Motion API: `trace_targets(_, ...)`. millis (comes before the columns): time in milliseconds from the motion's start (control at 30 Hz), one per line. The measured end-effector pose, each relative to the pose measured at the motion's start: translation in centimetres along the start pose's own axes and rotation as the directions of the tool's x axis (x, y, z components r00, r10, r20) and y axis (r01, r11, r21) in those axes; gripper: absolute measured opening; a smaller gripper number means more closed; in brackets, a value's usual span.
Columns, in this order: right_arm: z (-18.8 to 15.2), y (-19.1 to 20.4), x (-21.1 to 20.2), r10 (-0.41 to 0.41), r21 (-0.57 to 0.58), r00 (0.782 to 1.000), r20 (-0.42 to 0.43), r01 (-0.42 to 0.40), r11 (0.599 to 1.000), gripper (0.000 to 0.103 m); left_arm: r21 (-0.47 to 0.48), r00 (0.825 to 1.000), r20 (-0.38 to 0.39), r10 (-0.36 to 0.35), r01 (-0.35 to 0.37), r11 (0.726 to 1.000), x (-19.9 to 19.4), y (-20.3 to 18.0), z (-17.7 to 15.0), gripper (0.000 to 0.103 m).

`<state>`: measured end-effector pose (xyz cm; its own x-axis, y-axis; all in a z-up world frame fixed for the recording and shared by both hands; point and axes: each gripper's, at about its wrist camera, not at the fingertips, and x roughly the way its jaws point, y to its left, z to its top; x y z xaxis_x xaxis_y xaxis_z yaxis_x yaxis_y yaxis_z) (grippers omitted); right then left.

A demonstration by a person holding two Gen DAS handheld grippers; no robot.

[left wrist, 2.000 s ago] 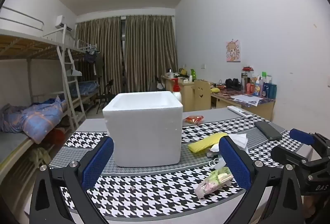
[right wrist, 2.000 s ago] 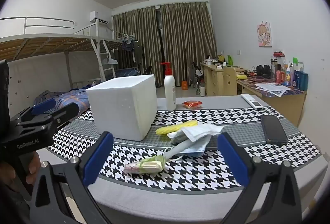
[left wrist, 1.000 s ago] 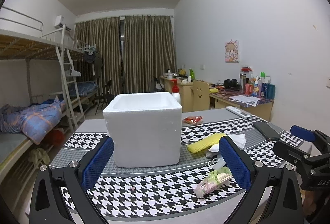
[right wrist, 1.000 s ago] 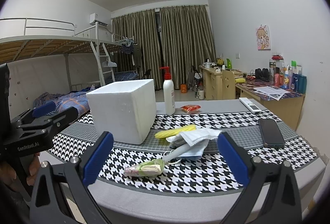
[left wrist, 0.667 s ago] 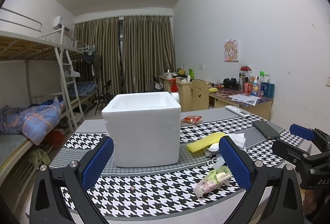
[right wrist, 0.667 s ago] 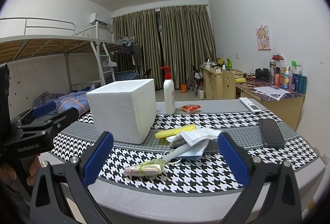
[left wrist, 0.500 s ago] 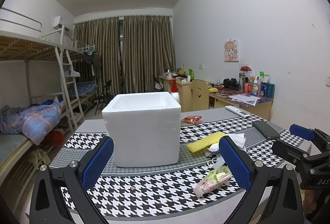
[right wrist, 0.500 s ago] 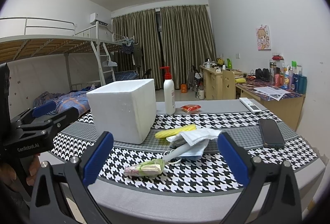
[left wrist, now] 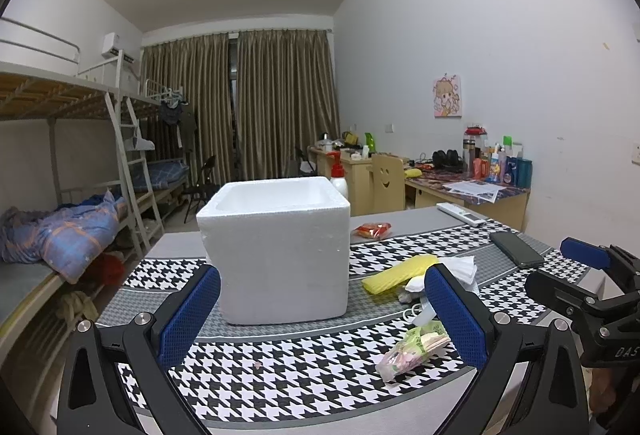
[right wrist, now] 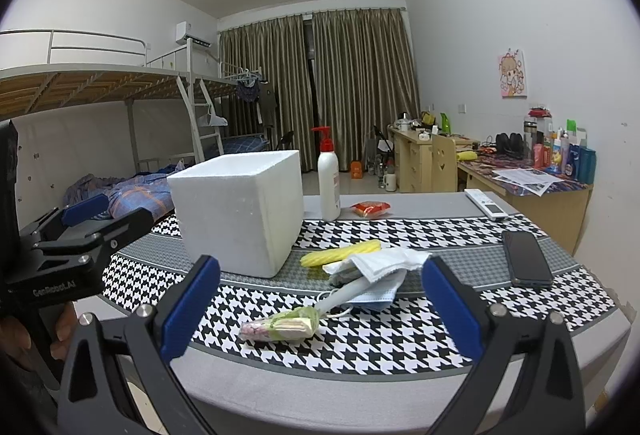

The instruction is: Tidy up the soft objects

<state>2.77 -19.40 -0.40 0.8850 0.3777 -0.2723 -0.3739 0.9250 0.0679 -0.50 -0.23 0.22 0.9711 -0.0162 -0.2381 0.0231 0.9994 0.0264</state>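
Change over the last two seconds: next to none. Both views hold almost the same framing; nothing on the tabletop (right wrist: 400,387) has moved. Judgement: task not yet started, both grippers poised short of the near edge.

Left gripper (left wrist: 320,311): jaws spread wide, nothing between them. Right gripper (right wrist: 316,311): likewise released and empty.

Soft items all lie loose on the tabletop, right of the box (left wrist: 276,251): yellow cloth (right wrist: 340,257), white tissue (right wrist: 384,261), blue mask (right wrist: 378,293) partly under it, and a wrapped packet (right wrist: 280,327) nearest the edge. A grey piece among the pile, too unclear to name.

Container: white foam box, open top, upright. The left view shows only the upper inner walls; floor hidden, contents cannot be told.

Phone (right wrist: 526,259) and pump bottle (right wrist: 329,179) sit apart from the pile.

Likely next: right gripper takes the packet, closest to it.
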Motion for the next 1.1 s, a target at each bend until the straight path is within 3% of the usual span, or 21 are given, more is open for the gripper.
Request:
trace_targets(633, -0.3, -2.0, 3.4, -0.050, 0.013, 0.995, -0.084, 0.051, 0.999, 0.102, 0.033, 0.993, -0.090, -0.073, 0.077, 0.997, 3.7, -0.6, -0.8, 0.102)
trace_targets(900, -0.7, -2.9, 4.9, -0.081, 0.020, 0.989, -0.127, 0.084, 0.996, 0.102, 0.074, 0.977, -0.169, -0.131, 0.145, 0.987, 5.7, -2.0, -1.9, 0.102)
trace_targets(1100, -0.9, -3.7, 5.9, -0.088, 0.028, 0.984, -0.153, 0.094, 0.995, 0.102, 0.071, 0.954, -0.243, -0.177, 0.200, 0.977, 7.2, -2.8, -2.9, 0.102)
